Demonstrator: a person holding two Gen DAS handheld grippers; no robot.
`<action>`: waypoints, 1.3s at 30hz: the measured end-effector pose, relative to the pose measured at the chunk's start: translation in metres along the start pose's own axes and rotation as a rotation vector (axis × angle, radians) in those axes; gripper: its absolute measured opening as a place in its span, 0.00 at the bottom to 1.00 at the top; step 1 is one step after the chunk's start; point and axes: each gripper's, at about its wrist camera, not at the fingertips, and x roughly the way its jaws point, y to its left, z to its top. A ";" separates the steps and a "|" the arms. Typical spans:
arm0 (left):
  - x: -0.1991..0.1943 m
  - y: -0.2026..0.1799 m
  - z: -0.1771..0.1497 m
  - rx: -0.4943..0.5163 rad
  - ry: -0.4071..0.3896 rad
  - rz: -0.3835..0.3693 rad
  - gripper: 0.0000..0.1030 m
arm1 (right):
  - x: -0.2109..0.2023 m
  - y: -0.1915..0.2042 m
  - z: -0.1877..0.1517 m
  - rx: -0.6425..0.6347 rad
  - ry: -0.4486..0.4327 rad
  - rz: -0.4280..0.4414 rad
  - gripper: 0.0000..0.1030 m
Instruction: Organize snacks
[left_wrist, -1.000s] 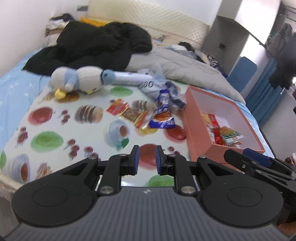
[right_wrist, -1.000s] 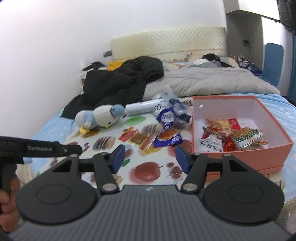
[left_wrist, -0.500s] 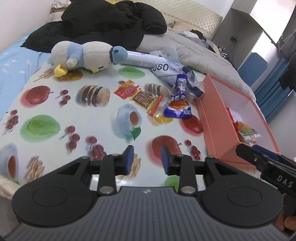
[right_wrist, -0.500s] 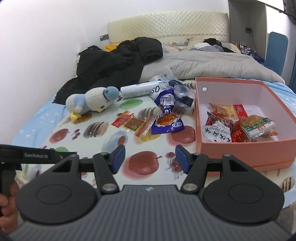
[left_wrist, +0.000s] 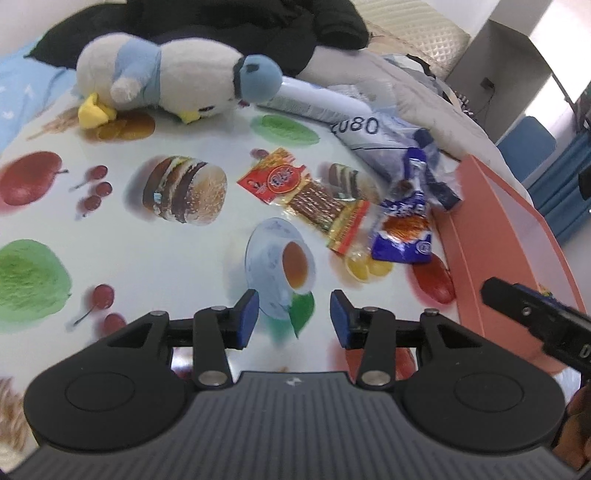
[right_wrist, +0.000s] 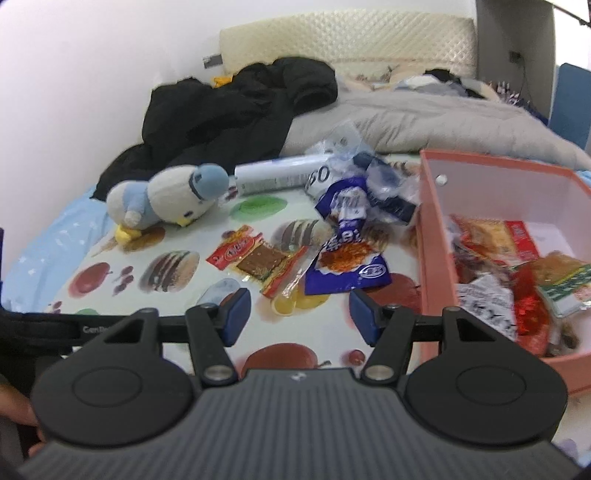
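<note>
Now your left hand-held gripper (left_wrist: 294, 314) has spread apart and closed in on the packets (left_wrist: 314, 199), ready to grab; the right hand-held gripper (right_wrist: 300, 314) stays apart.

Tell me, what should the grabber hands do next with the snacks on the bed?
Probably the right gripper, open and empty, should ease forward and down onto the blue-and-white foil snack packet just ahead of it. That packet lies loose on the fruit-print cloth, right beside the pink cardboard box, which already holds snacks. The left gripper is open and empty too.
</note>
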 end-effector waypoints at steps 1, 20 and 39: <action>0.006 0.002 0.002 -0.005 0.002 -0.003 0.47 | 0.008 0.000 0.000 0.006 0.008 0.005 0.59; 0.072 0.037 0.023 -0.188 0.015 -0.125 0.46 | 0.161 -0.022 -0.001 0.328 0.174 0.085 0.49; 0.090 0.085 0.009 -0.803 0.092 -0.492 0.71 | 0.146 -0.012 0.009 0.523 0.210 0.282 0.03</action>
